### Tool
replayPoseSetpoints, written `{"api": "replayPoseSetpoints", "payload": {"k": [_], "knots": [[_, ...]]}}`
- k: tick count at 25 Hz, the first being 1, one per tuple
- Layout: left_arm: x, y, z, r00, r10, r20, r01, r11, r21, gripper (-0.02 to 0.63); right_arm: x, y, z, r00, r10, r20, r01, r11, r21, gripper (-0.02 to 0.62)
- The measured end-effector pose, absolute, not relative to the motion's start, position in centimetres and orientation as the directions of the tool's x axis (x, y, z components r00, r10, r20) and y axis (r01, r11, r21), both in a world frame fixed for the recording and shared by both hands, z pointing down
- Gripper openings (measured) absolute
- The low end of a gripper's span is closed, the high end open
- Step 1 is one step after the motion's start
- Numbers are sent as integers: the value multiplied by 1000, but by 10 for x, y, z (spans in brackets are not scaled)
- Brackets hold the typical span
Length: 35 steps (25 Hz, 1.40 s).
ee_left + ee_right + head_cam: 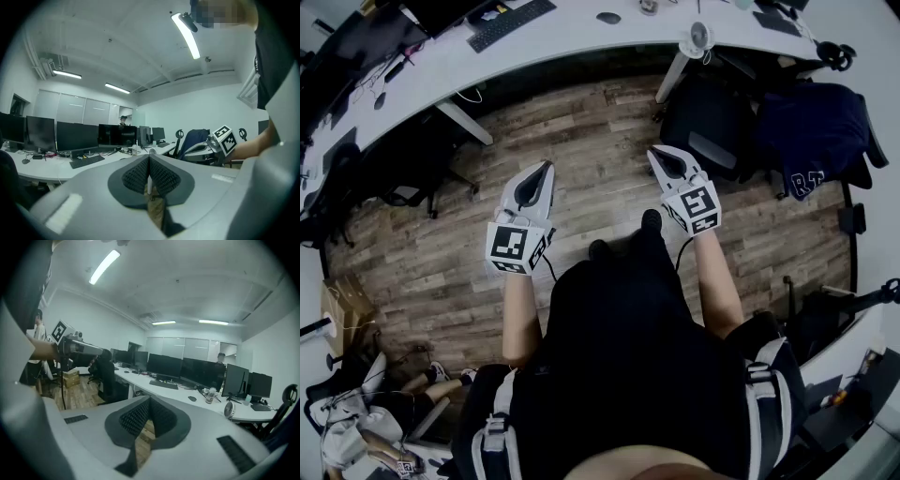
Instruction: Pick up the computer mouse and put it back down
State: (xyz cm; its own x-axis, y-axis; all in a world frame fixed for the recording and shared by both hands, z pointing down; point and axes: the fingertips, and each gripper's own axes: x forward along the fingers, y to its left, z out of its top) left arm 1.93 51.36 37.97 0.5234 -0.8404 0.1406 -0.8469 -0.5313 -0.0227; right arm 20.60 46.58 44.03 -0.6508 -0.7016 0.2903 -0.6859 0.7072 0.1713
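The computer mouse (pixel 608 17) is a small dark oval on the long white desk (pixel 572 42) at the far side; in the right gripper view the mouse (pixel 192 399) lies past a black keyboard (pixel 163 384). My left gripper (pixel 547 169) and right gripper (pixel 657 154) are held side by side over the wooden floor, well short of the desk. Both point toward it, slightly downward. The left gripper (pixel 149 161) has its ribbed pads pressed together with nothing between them. The right gripper (pixel 149 401) is shut the same way and holds nothing.
A black keyboard (pixel 511 23) and a small white fan (pixel 697 39) sit on the desk, with monitors (pixel 197 372) behind. Dark office chairs (pixel 712 127) stand at the desk on the right, one draped with a navy jacket (pixel 816 131). A cardboard box (pixel 345 305) is at the left.
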Motion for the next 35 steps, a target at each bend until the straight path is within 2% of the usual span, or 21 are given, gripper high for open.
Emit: {"api": "replayPoseSetpoints", "payload": {"k": [29, 35], "knots": [[9, 519, 382, 527, -840, 128, -846, -533, -14, -2, 194, 471, 438, -652, -705, 279, -690, 705, 167, 8], [6, 518, 384, 532, -835, 140, -842, -539, -18, 21, 184, 472, 440, -671, -681, 295, -661, 729, 179, 29]]}}
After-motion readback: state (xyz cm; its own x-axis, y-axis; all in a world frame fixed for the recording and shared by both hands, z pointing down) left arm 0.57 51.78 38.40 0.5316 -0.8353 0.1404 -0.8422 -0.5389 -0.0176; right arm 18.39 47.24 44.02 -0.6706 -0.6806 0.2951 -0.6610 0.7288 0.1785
